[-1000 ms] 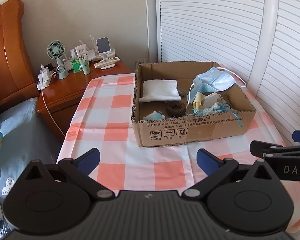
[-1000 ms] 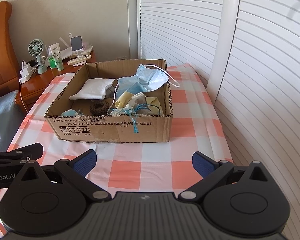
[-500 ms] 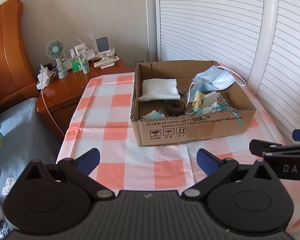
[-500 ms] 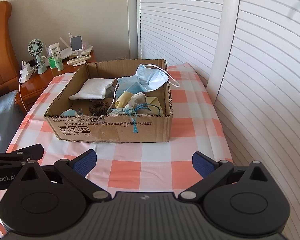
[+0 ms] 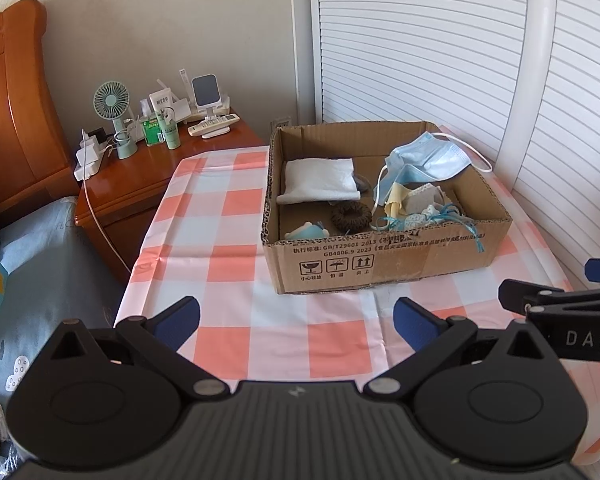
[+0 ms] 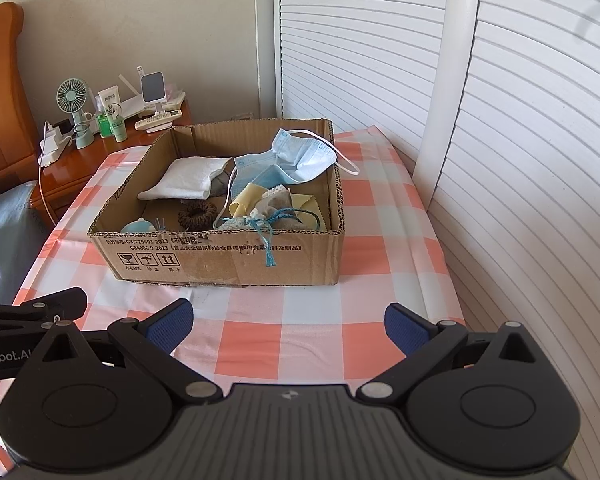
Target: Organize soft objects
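A corrugated cardboard box sits on the checked tabletop, holding a folded white towel, ribbed brown scrunchie and pleated blue mask. Left hand-held gripper and right hand-held gripper hover spread apart, empty, over bare cloth before it.

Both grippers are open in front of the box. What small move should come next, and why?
Probably ease the right gripper forward over the cardboard box toward the face mask. It lies on top at the box's right side, with one ear loop over the wall. Both grippers hold nothing and sit short of the box; the left gripper can wait.
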Tool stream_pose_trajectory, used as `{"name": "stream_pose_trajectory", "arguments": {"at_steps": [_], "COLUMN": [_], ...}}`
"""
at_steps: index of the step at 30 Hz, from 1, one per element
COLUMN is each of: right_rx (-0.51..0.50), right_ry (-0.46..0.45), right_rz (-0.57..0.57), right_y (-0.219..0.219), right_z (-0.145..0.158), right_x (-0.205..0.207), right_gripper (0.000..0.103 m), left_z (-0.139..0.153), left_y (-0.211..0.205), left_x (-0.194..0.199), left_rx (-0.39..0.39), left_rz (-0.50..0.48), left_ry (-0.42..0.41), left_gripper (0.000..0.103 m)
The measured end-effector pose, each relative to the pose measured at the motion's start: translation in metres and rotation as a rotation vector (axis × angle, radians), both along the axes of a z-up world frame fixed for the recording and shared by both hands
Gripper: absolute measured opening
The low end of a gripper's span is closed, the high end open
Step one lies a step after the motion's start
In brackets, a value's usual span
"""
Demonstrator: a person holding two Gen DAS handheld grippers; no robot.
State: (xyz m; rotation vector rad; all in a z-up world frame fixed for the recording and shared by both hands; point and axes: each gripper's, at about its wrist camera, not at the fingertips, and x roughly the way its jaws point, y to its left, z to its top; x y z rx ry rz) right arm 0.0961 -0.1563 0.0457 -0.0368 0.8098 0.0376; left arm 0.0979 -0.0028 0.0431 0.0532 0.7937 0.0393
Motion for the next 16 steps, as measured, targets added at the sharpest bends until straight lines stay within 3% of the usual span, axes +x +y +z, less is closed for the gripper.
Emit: {"name": "stream_pose_trajectory", "arguments": {"at_steps": [16], "right_rx": [0.001], "right_ry": [0.000], "right_rz": [0.001], "right_y": [-0.0010], "right_z": [0.0003], "right_x": [0.0004], "right_gripper": [0.103], "left_z": [0.0007], "left_y": [-0.0002], "left_x": [0.0003], "left_rx": [-0.002], "left_rz": [0.000], "left_ry": [0.003], "left_gripper": [0.102]}}
